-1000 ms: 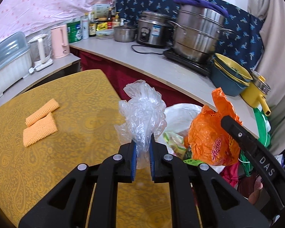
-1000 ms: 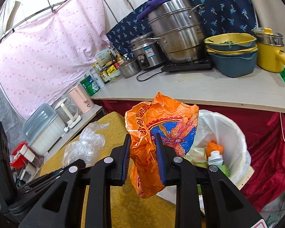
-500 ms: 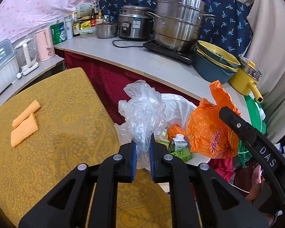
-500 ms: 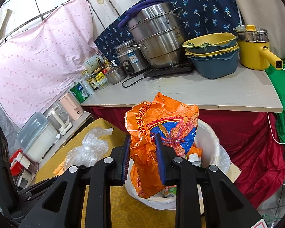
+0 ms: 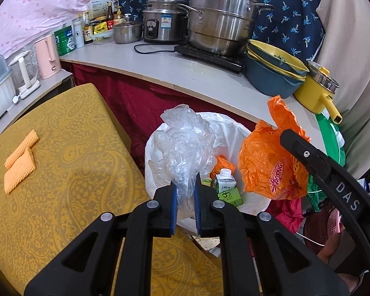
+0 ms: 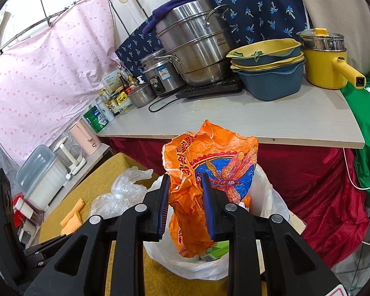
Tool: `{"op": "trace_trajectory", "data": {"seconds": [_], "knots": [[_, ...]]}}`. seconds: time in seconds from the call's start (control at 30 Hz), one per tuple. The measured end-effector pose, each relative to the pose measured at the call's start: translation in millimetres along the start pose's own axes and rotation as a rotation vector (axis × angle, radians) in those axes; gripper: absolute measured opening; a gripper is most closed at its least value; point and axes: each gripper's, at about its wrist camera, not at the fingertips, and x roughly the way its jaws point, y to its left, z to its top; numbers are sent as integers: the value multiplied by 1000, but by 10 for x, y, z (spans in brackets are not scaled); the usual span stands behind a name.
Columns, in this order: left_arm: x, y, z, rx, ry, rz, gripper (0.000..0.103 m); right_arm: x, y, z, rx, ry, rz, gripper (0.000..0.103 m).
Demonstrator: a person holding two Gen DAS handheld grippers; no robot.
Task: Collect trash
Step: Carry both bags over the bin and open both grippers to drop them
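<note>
My left gripper (image 5: 185,192) is shut on a crumpled clear plastic bag (image 5: 182,145) and holds it above the near rim of a white-lined trash bin (image 5: 228,123). My right gripper (image 6: 185,192) is shut on a crumpled orange plastic bag (image 6: 209,162) and holds it over the same bin (image 6: 268,197). In the left wrist view the orange bag (image 5: 266,162) hangs at the bin's right side. Inside the bin lie a green drink carton (image 5: 225,183) and other scraps. The clear bag also shows in the right wrist view (image 6: 120,190).
A table with a yellow patterned cloth (image 5: 61,172) lies left of the bin, with two orange sponges (image 5: 19,165) on it. Behind the bin runs a counter (image 5: 185,74) with steel pots (image 5: 222,14), stacked basins (image 5: 273,71) and a yellow pot (image 5: 318,91). A red curtain (image 6: 308,177) hangs below it.
Both grippers have moved right, off the table and toward the bin, each still holding its bag. The bin's inside has come into fuller view.
</note>
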Motion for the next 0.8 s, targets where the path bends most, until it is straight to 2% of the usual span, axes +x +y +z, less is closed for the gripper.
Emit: {"op": "trace_trajectory", "data": {"seconds": [0.57, 0.67, 0.7, 0.73, 0.77, 0.8], "knots": [[279, -79, 100, 3, 36, -14, 11, 232, -134, 79, 11, 18, -14, 24], [306, -72, 113, -9, 36, -14, 14, 261, -134, 80, 12, 26, -10, 28], [313, -67, 120, -15, 34, -8, 22, 270, -132, 82, 10, 25, -9, 32], [316, -60, 129, -21, 30, -1, 37, 266, -130, 82, 11, 19, -12, 37], [318, -47, 141, -32, 25, 10, 45, 263, -129, 82, 12, 14, -18, 43], [310, -32, 147, -44, 18, 15, 58, 259, -129, 85, 13, 10, -21, 52]]}}
